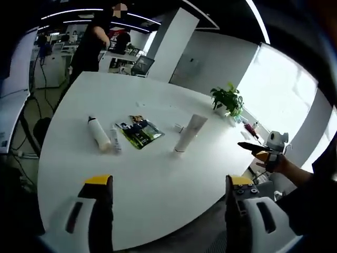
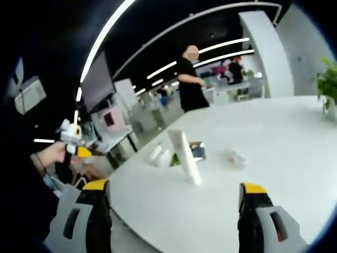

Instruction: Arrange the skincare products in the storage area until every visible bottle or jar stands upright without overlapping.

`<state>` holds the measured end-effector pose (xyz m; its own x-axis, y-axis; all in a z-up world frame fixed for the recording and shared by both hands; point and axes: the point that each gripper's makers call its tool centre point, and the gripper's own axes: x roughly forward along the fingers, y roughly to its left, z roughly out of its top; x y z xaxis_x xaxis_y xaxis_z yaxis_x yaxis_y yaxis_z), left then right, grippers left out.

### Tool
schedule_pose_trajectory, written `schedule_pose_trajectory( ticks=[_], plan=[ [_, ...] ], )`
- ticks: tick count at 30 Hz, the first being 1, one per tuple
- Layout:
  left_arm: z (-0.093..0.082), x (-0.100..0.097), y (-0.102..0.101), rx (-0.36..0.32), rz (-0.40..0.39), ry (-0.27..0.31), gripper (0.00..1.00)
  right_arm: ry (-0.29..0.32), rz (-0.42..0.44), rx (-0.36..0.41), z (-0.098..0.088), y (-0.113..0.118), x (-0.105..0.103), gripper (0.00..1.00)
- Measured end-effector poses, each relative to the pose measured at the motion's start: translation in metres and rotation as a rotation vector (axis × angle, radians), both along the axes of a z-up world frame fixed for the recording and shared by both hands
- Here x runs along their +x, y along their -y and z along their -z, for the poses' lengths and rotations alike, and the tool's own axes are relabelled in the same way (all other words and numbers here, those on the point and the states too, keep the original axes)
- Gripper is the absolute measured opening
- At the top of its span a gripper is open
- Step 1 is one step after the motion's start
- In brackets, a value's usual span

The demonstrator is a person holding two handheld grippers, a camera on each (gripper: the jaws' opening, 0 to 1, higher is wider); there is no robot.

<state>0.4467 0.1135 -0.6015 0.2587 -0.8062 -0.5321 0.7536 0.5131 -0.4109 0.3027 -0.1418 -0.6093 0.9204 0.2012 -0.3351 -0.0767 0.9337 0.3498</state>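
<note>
The left tool is seen held above the near edge of a wide white bench, its two yellow-tipped jaws spread wide apart with nothing between them. The right tool is likewise held open and empty over the bench edge from another side.

In the left gripper view, a white tube is seen standing cap-down near the middle of the bench. To the left of the tube, a dark green packet lies flat. Further left of the tube, beyond the packet, a slim bottle and a larger white bottle lie on their sides, close together. A small pale item lies just beside the tube, too small to identify. Far beyond the tube to the right, a potted plant stands near the bench edge.

Behind the bench, a person in dark clothes is seen standing.
</note>
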Motion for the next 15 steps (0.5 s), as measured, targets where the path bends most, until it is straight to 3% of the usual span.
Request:
schedule_pose_trajectory(
  ticks=[15],
  plan=[
    [0.029, 0.024, 0.022, 0.033, 0.0, -0.066, 0.81, -0.047, 0.026, 0.001, 0.014, 0.01, -0.003, 0.99]
  ],
)
